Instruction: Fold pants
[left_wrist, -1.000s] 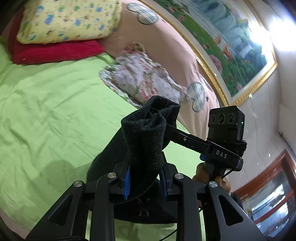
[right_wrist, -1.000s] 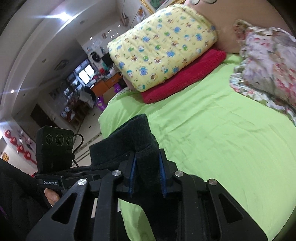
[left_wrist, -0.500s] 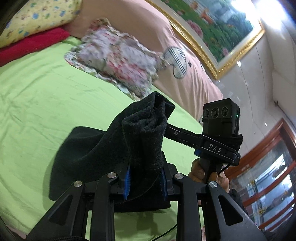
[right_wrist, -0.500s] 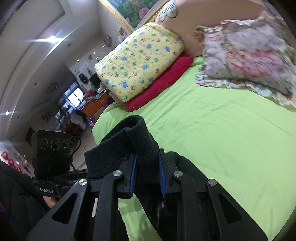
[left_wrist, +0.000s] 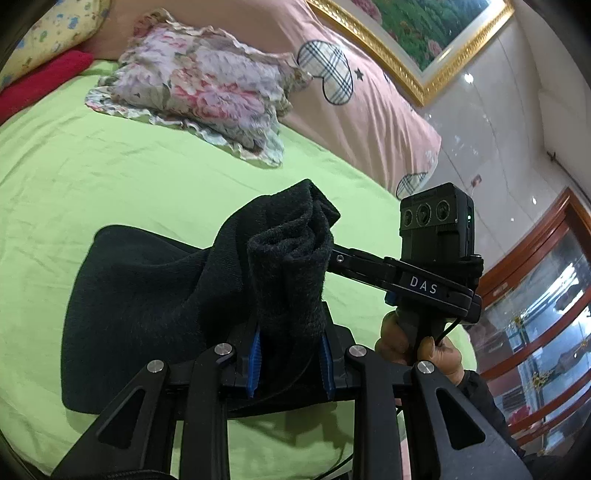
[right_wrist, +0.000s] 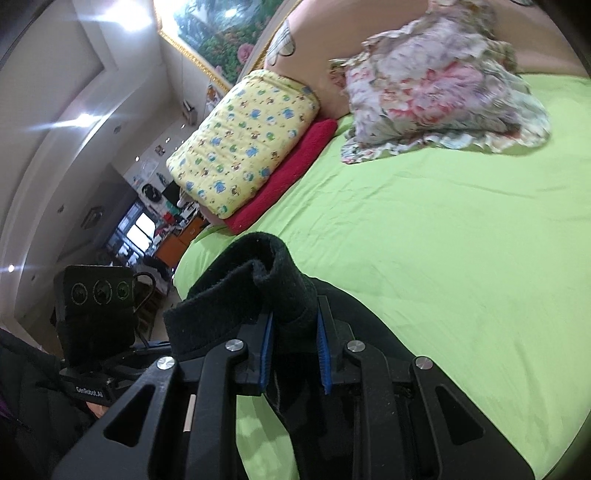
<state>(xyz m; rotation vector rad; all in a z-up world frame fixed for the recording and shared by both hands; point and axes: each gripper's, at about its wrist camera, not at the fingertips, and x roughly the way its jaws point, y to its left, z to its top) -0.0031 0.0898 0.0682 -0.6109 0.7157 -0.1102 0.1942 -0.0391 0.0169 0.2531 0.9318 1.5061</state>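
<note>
Black fleece pants (left_wrist: 147, 295) hang from both grippers over a lime green bed sheet (left_wrist: 92, 177). My left gripper (left_wrist: 290, 354) is shut on a bunched edge of the pants that sticks up between its blue pads. In the left wrist view the right gripper's body (left_wrist: 424, 284) comes in from the right, its fingers buried in the same bunch, with a hand (left_wrist: 406, 339) on its handle. My right gripper (right_wrist: 293, 350) is shut on a rolled black edge of the pants (right_wrist: 258, 280). The left gripper's body (right_wrist: 96, 306) shows at the lower left.
A floral pillow (left_wrist: 207, 96) lies at the head of the bed against a pink headboard (left_wrist: 351, 96). A yellow patterned cushion (right_wrist: 243, 140) rests on a red folded blanket (right_wrist: 288, 173). A framed picture (left_wrist: 417, 33) hangs above. A glass cabinet (left_wrist: 546, 350) stands at the right.
Both grippers have swung across the bed and sunk, keeping their hold. More of the pants now lies on the sheet, and the floral pillow has come closer.
</note>
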